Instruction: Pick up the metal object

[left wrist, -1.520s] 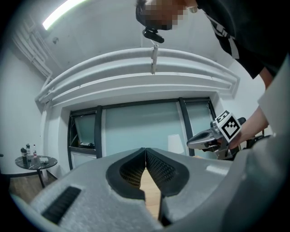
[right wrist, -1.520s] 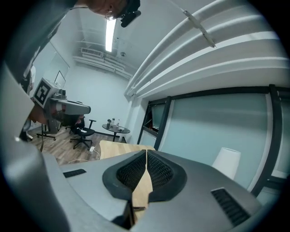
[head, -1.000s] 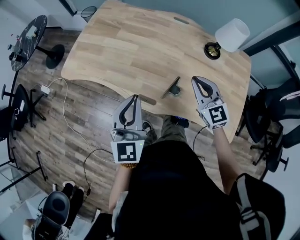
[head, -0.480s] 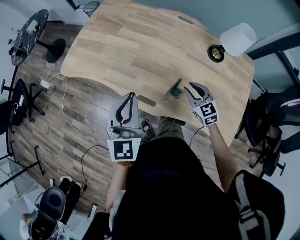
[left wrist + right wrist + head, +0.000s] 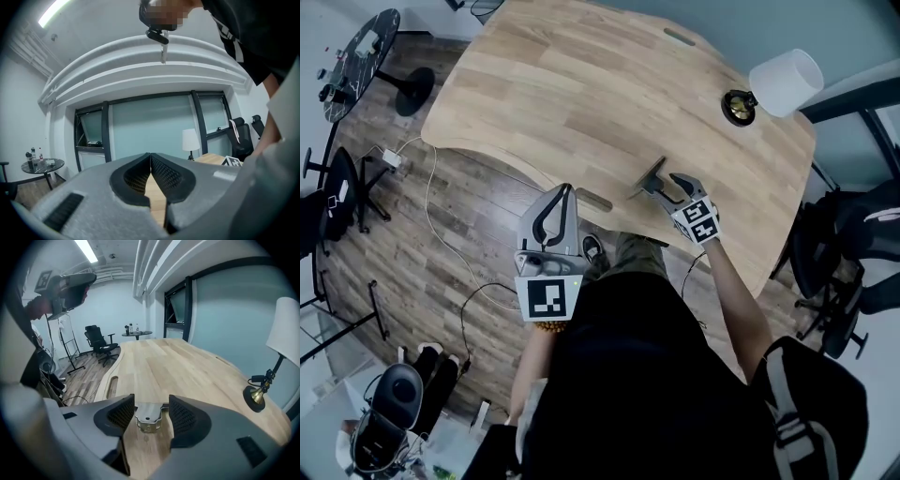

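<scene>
Step in hand: closing in for the grasp. Your right gripper [image 5: 150,405] sits low over the desk [image 5: 154,357], fingers apart. The metal object [image 5: 148,417] lies flat on the desk between them, its edges close to both pads, with no clamp that I can see. Left gripper [image 5: 150,158]: fingers pressed together on nothing, well apart from the object. Next, likely: push a touch deeper so the pads cover the object's sides, close squarely, then lift straight up. The piece looks thin and slick, so a corner-only grip may let it pivot.
</scene>
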`<state>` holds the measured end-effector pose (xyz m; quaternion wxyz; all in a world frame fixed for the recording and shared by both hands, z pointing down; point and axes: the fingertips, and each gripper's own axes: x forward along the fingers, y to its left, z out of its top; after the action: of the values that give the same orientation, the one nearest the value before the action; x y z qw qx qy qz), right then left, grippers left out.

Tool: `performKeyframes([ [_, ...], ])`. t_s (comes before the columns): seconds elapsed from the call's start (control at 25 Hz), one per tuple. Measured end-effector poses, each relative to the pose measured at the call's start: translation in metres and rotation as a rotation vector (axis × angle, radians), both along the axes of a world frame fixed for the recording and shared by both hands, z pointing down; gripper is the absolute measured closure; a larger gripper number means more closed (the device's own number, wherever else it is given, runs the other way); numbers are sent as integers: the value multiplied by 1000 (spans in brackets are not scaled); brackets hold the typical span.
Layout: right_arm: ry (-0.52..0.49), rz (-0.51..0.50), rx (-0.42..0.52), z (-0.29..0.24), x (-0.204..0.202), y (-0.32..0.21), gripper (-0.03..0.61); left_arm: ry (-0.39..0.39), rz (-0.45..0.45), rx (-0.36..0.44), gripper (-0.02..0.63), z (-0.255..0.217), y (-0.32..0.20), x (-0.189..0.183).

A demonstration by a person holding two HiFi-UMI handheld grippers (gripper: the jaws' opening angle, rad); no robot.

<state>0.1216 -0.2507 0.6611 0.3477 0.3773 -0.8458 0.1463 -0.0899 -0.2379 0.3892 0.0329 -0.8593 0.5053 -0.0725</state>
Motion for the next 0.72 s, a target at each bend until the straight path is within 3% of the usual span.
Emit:
performKeyframes([
  [0.28, 14, -1, -126, 46, -4, 11, 314, -18, -28, -5, 595, 3, 2, -10],
  [0.72, 34, 0, -203, 84, -5, 15, 293, -40, -52, -16, 595, 9, 10, -20],
])
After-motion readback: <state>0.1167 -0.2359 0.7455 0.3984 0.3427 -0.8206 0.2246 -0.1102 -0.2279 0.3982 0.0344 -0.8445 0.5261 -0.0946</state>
